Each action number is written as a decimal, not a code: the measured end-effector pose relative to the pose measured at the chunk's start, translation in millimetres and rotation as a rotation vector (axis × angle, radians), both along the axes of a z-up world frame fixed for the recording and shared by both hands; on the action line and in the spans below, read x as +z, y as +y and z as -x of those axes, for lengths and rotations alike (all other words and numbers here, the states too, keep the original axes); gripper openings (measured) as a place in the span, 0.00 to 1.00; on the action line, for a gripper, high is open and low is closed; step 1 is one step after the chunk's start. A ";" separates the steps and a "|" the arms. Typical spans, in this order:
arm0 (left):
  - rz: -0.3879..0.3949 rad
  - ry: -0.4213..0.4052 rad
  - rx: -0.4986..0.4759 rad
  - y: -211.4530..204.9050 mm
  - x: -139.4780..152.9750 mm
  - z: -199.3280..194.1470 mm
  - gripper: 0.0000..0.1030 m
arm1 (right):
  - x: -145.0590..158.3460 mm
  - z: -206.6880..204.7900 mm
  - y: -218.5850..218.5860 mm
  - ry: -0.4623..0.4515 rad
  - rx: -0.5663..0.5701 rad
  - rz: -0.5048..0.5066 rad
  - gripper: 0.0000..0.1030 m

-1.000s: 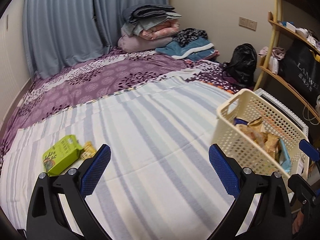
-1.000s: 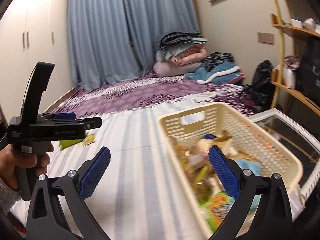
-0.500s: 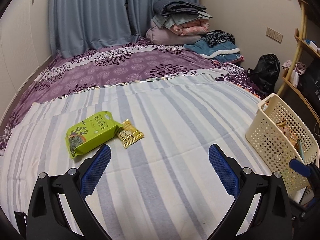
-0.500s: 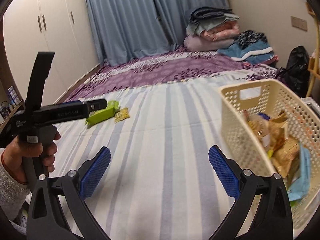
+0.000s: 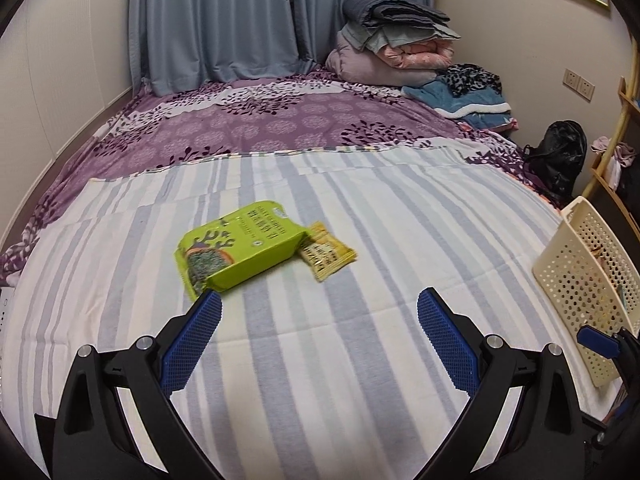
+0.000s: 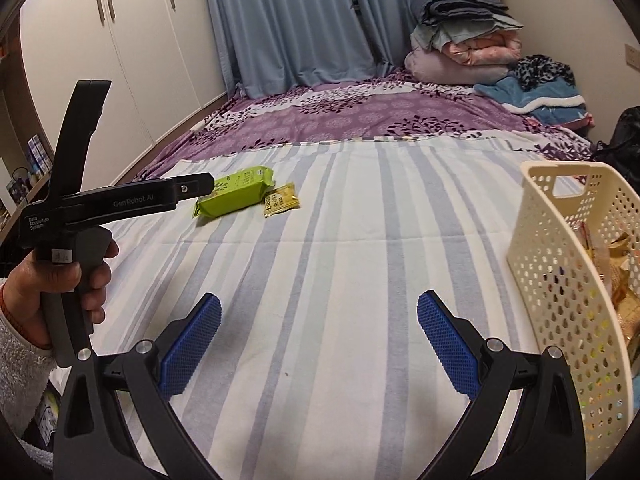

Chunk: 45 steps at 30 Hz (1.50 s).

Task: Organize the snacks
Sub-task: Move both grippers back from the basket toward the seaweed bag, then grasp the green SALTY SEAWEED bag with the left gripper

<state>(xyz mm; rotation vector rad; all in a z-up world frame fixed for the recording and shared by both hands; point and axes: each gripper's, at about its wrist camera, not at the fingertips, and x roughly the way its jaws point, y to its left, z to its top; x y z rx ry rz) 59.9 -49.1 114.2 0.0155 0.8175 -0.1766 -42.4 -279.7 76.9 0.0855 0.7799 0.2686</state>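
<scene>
A lime green snack pack (image 5: 240, 250) lies on the striped sheet (image 5: 360, 360), with a small yellow snack packet (image 5: 326, 256) touching its right end. My left gripper (image 5: 319, 320) is open and empty, just short of the green pack. Both snacks also show in the right wrist view, the green pack (image 6: 236, 196) and the yellow packet (image 6: 281, 200). My right gripper (image 6: 319, 322) is open and empty over the sheet. A cream perforated basket (image 6: 560, 280) holding several snacks stands at the right; it also shows in the left wrist view (image 5: 580, 292).
The left hand-held gripper body (image 6: 100, 204) shows at the left of the right wrist view. A purple floral cover (image 5: 280, 120), folded bedding (image 5: 392, 48), a black bag (image 5: 560, 156), a wooden shelf (image 5: 624, 168) and white wardrobes (image 6: 132, 48) surround the sheet.
Both grippers have swung left, away from the basket. The green pack and yellow packet now sit near the middle of the left wrist view, closer to the left gripper. Both stay open.
</scene>
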 end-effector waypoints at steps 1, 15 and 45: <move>-0.005 0.006 0.006 6.9 -2.8 -2.2 0.97 | -1.3 -1.6 2.0 0.005 0.005 -0.002 0.95; 0.006 0.039 0.015 87.8 -27.7 -62.4 0.97 | -16.5 -24.7 23.4 0.060 0.051 0.011 0.95; 0.237 0.221 -0.273 88.4 -94.1 -182.8 0.97 | -44.8 -58.9 47.7 0.144 0.079 0.031 0.95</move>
